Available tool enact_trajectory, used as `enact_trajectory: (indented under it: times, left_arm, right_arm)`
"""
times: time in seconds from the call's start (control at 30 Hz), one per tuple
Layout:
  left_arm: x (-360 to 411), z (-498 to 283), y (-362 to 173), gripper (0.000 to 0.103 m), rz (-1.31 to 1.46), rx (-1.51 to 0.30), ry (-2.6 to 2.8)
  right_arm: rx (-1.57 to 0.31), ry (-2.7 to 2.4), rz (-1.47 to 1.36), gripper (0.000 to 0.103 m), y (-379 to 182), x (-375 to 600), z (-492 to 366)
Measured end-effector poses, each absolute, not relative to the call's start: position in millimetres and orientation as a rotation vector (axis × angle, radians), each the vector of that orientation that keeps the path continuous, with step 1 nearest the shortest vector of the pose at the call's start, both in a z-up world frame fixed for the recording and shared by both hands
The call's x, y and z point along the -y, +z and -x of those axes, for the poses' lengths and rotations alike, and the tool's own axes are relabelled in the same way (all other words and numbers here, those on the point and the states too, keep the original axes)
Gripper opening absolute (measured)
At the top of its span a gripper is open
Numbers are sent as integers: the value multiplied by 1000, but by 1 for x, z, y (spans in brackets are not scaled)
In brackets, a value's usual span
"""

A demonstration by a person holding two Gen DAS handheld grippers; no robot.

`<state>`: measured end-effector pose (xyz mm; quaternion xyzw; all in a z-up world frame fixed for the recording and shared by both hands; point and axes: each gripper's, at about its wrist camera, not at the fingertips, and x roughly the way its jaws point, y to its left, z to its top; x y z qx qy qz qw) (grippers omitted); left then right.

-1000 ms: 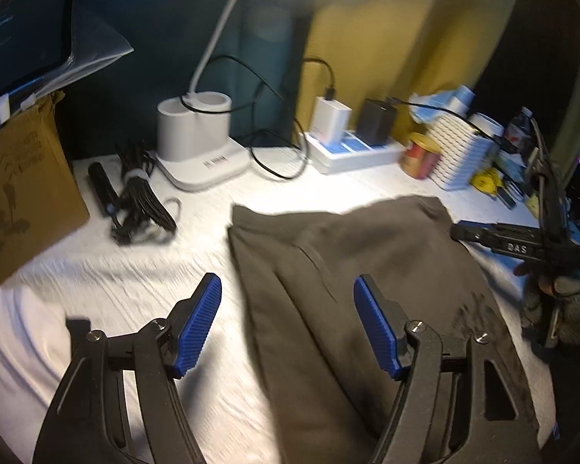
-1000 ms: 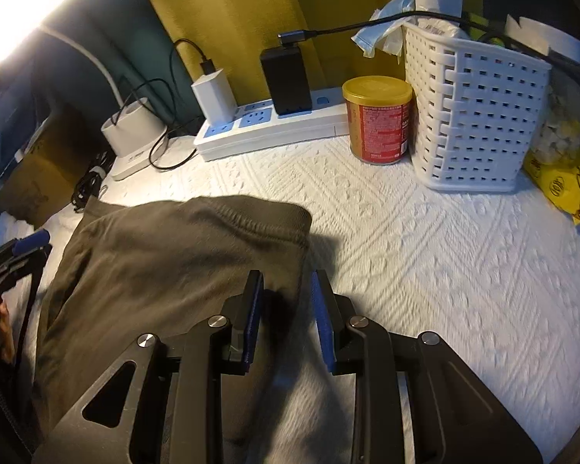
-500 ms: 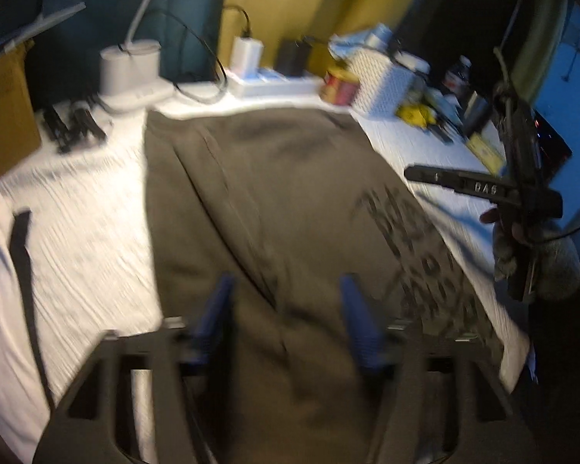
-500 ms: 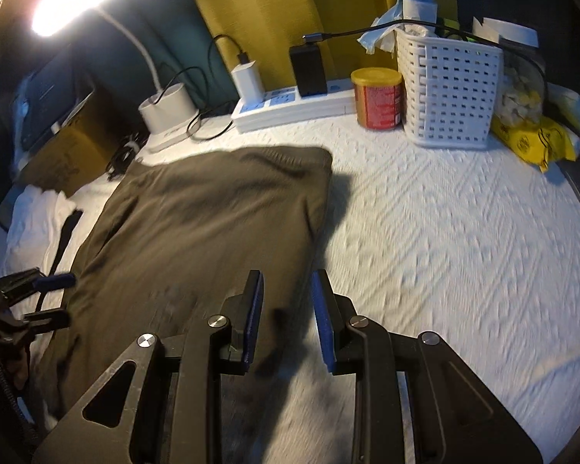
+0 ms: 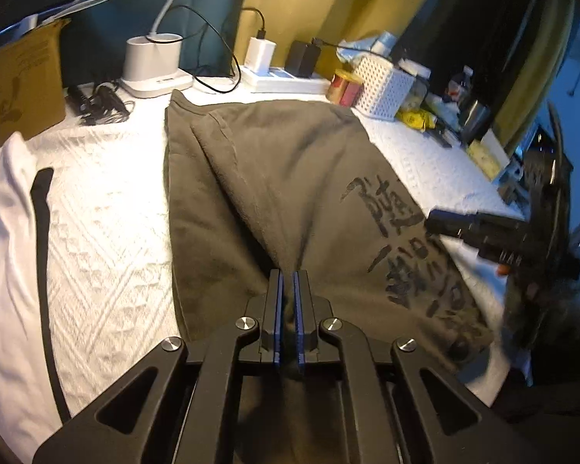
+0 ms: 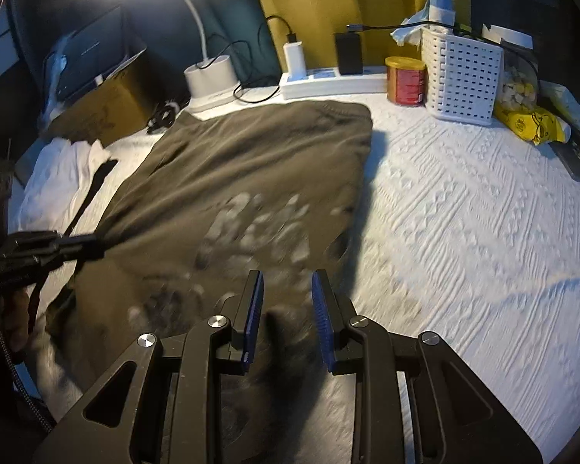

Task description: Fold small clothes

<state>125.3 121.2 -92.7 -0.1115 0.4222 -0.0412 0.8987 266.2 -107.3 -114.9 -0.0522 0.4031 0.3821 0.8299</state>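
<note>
Garment [image 5: 290, 178], one, olive: left tongs [image 5: 287, 282] just pinched it; right tongs [image 6: 286, 297] narrowly parted, blurred.

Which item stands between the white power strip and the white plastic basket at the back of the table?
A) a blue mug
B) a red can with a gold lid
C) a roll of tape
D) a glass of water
B: the red can with a gold lid stands on the white cloth with the power strip on one side and the perforated basket on the other, beyond the far edge of the brown garment.
</note>
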Motion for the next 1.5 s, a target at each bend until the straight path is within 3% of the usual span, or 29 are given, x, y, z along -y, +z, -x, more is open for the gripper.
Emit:
enact_trajectory:
  times: [0.1,0.17,0.2,0.4,0.47,0.5,0.53,0.57,0.67,1.07,1.1,1.33,1.5]
  left_arm:
    - [-121,-113,-93,12,250,-882,-81]
    - [-119,-105,-95,55,261,-891,-87]
    - [-118,-100,-97,62,274,-890,-90]
    - [-98,-79,-107,64,251,-910,-156]
    - [-89,-75,-109,63,214,-910,-161]
    - [-87,-73,-109,63,195,-905,-163]
    - [-85,-72,-108,52,187,-905,-167]
    - [-84,-71,-108,29,183,-909,-172]
    - [-83,-64,-107,3,147,-908,-158]
    - [-82,-42,-110,3,100,-902,-104]
    - [-82,-41,-111,3,109,-901,-101]
    - [-81,-37,-112,3,124,-884,-83]
    - [-76,-35,-111,3,113,-883,-95]
  right_arm:
    - [-861,812,108,28,-118,111,-257]
    - [-861,811,107,28,-120,113,-250]
    - [-860,810,106,28,-120,114,-247]
    - [-852,796,108,29,-122,122,-231]
    - [-853,790,118,44,-124,124,-225]
    - [-852,789,120,64,-125,126,-222]
    - [-853,789,120,69,-126,128,-219]
    - [-853,789,120,70,-128,129,-217]
    - [-856,781,120,70,-132,134,-210]
    - [-811,749,186,70,-141,140,-178]
    - [-802,754,189,68,-142,141,-174]
    - [-782,822,172,17,-143,143,-160]
    - [-777,830,173,11,-139,145,-156]
